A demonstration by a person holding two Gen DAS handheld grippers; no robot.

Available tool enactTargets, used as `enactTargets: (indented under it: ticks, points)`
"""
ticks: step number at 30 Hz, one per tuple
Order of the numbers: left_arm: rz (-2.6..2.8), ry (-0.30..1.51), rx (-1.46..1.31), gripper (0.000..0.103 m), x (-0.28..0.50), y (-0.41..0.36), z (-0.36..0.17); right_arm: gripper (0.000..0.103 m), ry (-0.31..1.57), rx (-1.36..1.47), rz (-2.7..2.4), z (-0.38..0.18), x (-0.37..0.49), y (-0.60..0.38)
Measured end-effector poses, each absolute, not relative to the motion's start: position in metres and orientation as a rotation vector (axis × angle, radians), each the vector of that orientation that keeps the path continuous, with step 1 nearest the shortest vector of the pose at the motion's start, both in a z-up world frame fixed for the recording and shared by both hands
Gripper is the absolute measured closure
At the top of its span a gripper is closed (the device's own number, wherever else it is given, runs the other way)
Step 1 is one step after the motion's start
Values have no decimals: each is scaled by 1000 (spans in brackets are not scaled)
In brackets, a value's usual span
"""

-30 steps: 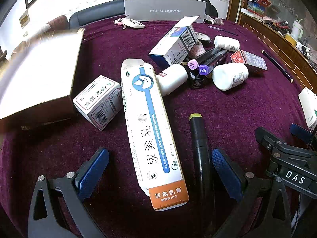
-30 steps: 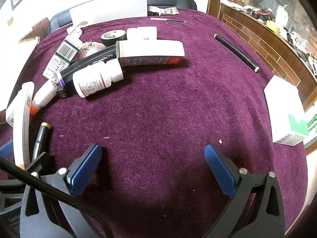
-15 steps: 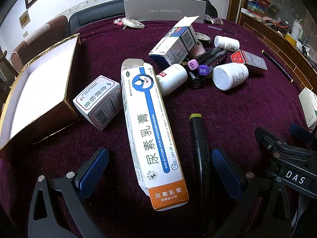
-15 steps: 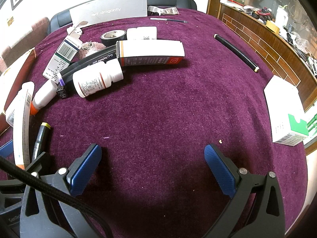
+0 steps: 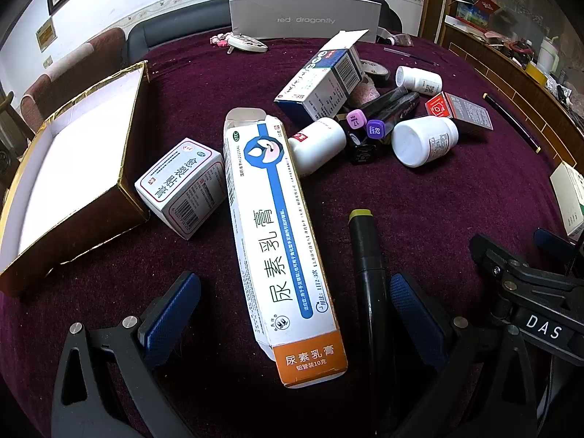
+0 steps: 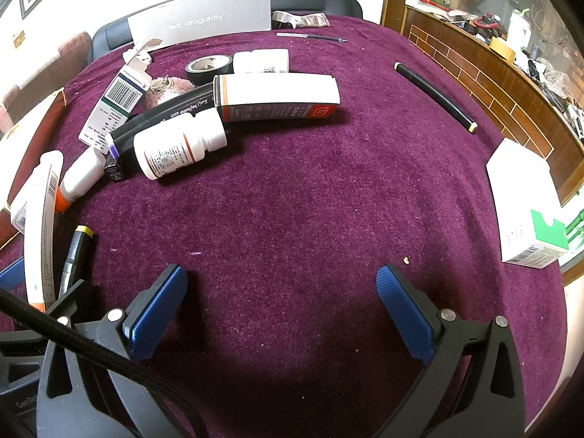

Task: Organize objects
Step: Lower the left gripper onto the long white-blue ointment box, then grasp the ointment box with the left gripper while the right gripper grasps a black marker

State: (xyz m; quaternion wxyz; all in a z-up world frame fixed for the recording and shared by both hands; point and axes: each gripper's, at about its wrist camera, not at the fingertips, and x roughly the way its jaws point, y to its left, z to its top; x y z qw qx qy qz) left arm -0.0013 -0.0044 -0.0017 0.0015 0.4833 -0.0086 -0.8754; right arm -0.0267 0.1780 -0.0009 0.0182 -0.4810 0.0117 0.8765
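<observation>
My left gripper point(image 5: 295, 292) is open low over the purple cloth. Between its fingers lie a long white and blue ointment box point(image 5: 277, 241) and a black marker with a yellow cap point(image 5: 367, 273), the marker close to the right finger. A small white carton point(image 5: 182, 186) sits beside an open gold-rimmed box point(image 5: 131, 127) at the left. Farther back is a heap: white bottles point(image 5: 423, 140), purple-capped markers point(image 5: 376, 127), a blue and white carton point(image 5: 321, 84). My right gripper point(image 6: 281, 284) is open over bare cloth, with the bottle point(image 6: 179, 148) and a red and white box point(image 6: 277, 96) ahead to the left.
A white and green box point(image 6: 525, 208) lies at the table's right edge. A black pen point(image 6: 434, 96) is at the far right, and a tape roll point(image 6: 208, 67) behind the heap. A grey board point(image 5: 303, 20) stands at the back. A wooden counter runs along the right.
The gold-rimmed box was blurred in motion a second ago and now rests still at the left. Both grippers have stayed where they were, open.
</observation>
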Motion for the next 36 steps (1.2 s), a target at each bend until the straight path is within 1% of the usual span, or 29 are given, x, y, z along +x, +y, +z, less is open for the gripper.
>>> enactTargets:
  ticks: [13, 15, 18, 22, 23, 25, 26, 28, 29, 30, 31, 34, 36]
  points:
    - [-2753, -39, 1520, 1, -2, -5, -2, 0, 37, -1493, 2722, -2, -26, 178]
    - [-2783, -49, 1559, 2, 1, -11, 1, 0, 38, -1493, 2722, -2, -26, 178]
    - [-2865, 39, 1598, 2, 9, -26, 9, 0, 37, -1494, 2724, 1, -25, 179]
    - [-2936, 112, 1595, 2, 23, -41, 20, 0, -63, -1587, 2799, 2, -30, 184]
    - [-2963, 141, 1601, 2, 26, -43, 24, 0, -55, -1608, 2823, 3, -30, 188]
    - [-3006, 175, 1608, 3, 32, -45, 31, 0, 4, -1532, 2886, 8, -25, 199]
    - [-3021, 183, 1590, 5, 33, -45, 35, 0, 25, -1463, 2921, 12, -19, 204]
    - [-3019, 186, 1562, 10, 29, -47, 41, 0, 65, -1426, 2962, 13, -14, 206]
    - [-3004, 208, 1554, 19, 24, -49, 43, 0, 105, -1413, 2988, 14, -13, 208]
    - [-2987, 243, 1563, 33, 19, -51, 44, 0, 122, -1403, 3000, 17, -10, 209]
    - [-2962, 283, 1599, 37, 12, -53, 42, 0, 145, -1398, 3013, 18, -10, 211]
    - [-2880, 335, 1644, 38, -4, -53, 37, 0, 190, -1405, 3005, 17, -11, 215]
    - [-2847, 271, 1654, 38, -13, -43, 35, 0, 216, -1414, 3018, 16, -13, 215]
